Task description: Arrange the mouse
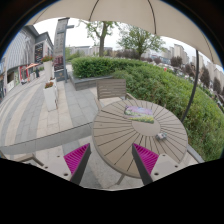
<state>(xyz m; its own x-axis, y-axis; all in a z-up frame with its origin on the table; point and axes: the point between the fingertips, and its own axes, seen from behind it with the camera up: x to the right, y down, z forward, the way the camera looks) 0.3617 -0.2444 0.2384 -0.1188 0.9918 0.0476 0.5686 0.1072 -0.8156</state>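
A round slatted wooden table (pixel 125 135) stands ahead of my gripper (pixel 111 158). On its far side lies a pale green mouse pad (pixel 139 114). A small dark mouse (pixel 161 136) sits near the table's right edge, apart from the pad. My gripper's two fingers, with magenta pads (pixel 76 157), are spread wide over the near edge of the table, holding nothing. The mouse lies beyond the right finger (pixel 146 158).
A wooden chair (pixel 111 89) stands behind the table, under a large parasol whose pole (pixel 194 85) rises at the right. A hedge (pixel 150 75) and lawn lie beyond. A paved terrace (pixel 35 110) stretches to the left, with buildings behind.
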